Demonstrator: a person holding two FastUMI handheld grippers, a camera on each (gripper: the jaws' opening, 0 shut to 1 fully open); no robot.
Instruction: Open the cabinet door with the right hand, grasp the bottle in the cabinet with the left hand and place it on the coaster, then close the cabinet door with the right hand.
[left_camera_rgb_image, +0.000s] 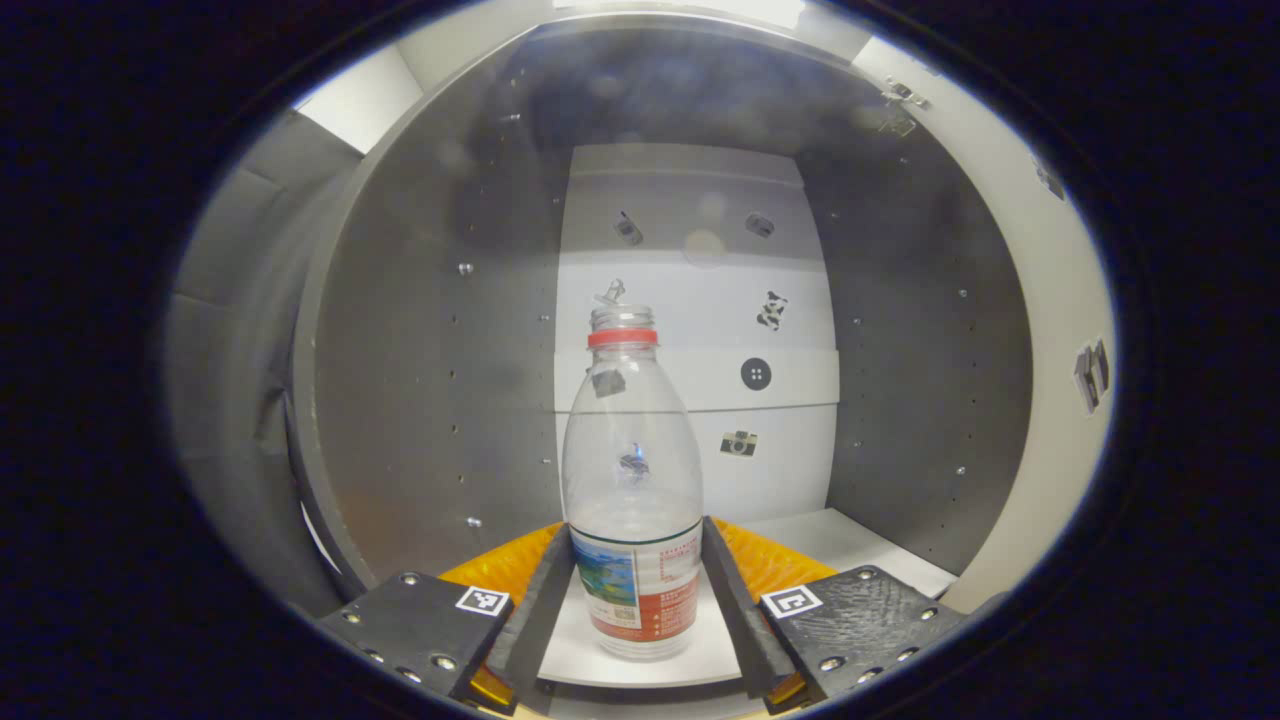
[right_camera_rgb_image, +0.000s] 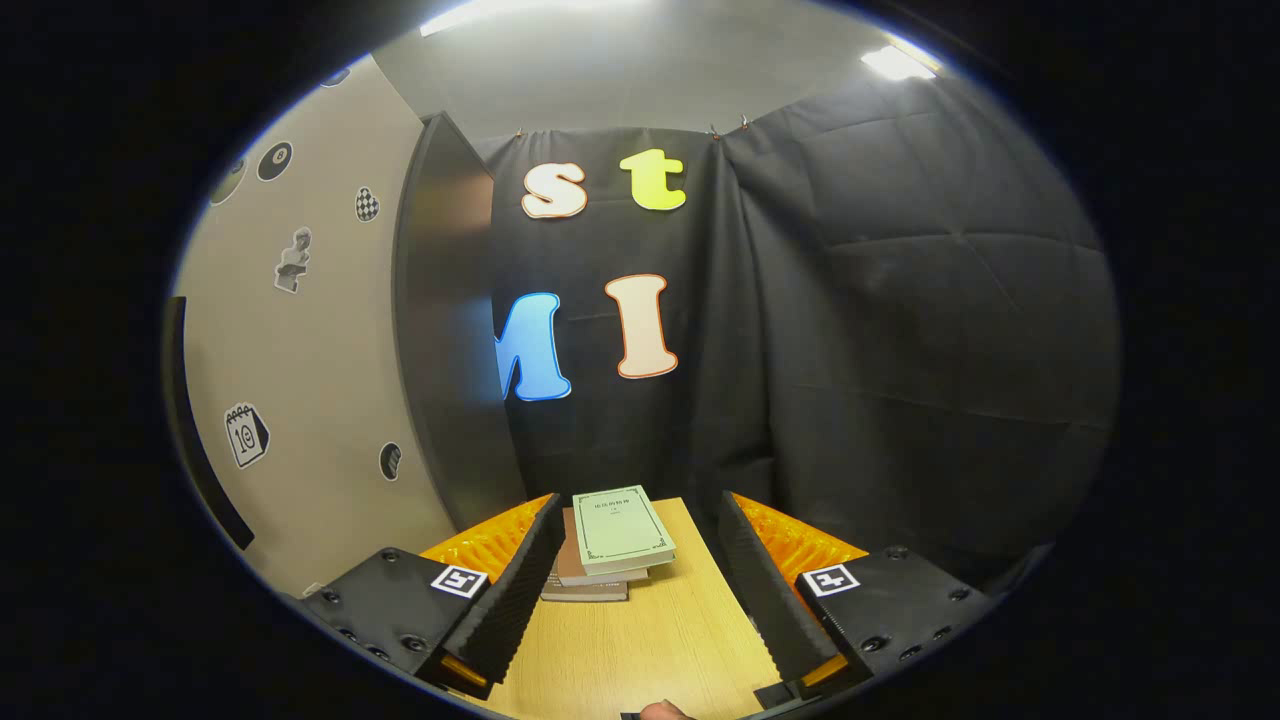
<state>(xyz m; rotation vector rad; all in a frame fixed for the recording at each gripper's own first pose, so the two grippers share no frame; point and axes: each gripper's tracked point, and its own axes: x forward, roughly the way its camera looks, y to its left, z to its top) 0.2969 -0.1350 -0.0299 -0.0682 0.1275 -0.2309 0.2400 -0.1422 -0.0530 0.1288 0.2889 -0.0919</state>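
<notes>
**Left gripper lined up on the bottle, door's already open**

So we're in the grasp step; the cabinet door (right_camera_rgb_image: 445, 330) is swung wide, standing edge-on at the left of the right gripper view, so that part looks done.

In the left gripper view the bottle (left_camera_rgb_image: 632, 480) stands upright on the cabinet's pale shelf (left_camera_rgb_image: 850, 545), near the front, with the grey side walls around it and the white back panel (left_camera_rgb_image: 695, 330) far behind; it's a clear plastic bottle, mostly empty by the look of it, cap off, red ring at the neck, label round the lower part. The left gripper (left_camera_rgb_image: 636, 590) is spread with the bottle's lower body sitting between its fingers; the fingers look right against the label on both sides, but I can't tell whether they're actually pressing yet, so I wouldn't call it a pinch.

The right gripper (right_camera_rgb_image: 635, 580) is also spread, holding nothing, hanging over the wooden worktop (right_camera_rgb_image: 640, 650) with a small stack of books (right_camera_rgb_image: 610, 545) just ahead of it.

My guess for the next move: squeeze firmly on the label zone, low enough not to tip it, then lift straight and back out of the cabinet; an empty bottle is light and could skid or crumple if squeezed hard. The coaster's location I can't say.
</notes>
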